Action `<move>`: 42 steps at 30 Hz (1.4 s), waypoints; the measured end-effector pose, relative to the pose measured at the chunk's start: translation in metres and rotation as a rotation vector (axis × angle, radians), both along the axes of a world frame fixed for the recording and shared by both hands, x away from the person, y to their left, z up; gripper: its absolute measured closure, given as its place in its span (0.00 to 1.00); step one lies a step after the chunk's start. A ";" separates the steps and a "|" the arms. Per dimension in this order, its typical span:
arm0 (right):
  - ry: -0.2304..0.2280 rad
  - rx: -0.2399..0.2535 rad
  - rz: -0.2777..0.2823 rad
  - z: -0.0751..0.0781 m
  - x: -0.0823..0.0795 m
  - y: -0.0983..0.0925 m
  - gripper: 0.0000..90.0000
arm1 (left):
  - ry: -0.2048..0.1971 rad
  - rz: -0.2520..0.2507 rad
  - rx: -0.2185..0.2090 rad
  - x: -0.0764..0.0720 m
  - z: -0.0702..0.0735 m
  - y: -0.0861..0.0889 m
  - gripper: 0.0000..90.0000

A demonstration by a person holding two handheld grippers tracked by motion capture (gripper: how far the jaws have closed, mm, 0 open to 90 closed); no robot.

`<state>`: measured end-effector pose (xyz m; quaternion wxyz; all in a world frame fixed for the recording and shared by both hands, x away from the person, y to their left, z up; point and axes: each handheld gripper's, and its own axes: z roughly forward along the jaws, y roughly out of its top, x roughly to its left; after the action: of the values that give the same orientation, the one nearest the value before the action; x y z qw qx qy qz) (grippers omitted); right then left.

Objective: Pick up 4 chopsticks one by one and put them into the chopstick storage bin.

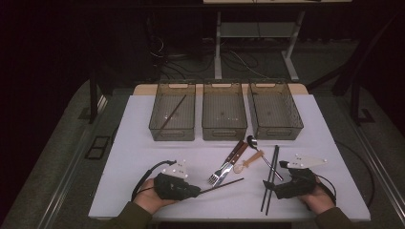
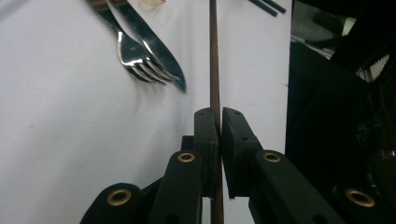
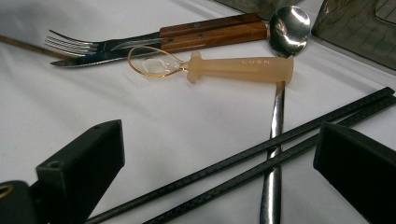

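Clamping a brown chopstick point(image 2: 214, 70) between its jaws, the left gripper point(image 1: 197, 191) sits low at the near left of the white table point(image 1: 143, 152), the stick running right toward the fork point(image 1: 216, 175). At the near right, the right gripper point(image 1: 268, 186) gapes wide astride two black chopsticks point(image 3: 261, 158), grasping nothing

Thin brown chopstick point(image 2: 214, 56) clamped level over white table, beside fork.
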<state>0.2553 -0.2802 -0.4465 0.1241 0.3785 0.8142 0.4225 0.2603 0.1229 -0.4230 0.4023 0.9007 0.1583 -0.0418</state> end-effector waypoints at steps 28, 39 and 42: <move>0.003 0.000 0.001 0.000 0.000 0.000 0.02 | -0.069 0.241 0.003 0.014 0.009 0.034 0.94; 0.001 -0.001 0.004 0.000 0.000 0.000 0.02 | -0.088 0.331 -0.017 0.019 0.012 0.048 0.94; 0.001 0.000 0.004 0.000 0.000 0.000 0.02 | -0.094 0.351 -0.019 0.021 0.014 0.051 0.94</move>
<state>0.2551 -0.2804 -0.4465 0.1226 0.3773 0.8149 0.4226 0.2816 0.1743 -0.4093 0.4189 0.8564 0.2936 0.0695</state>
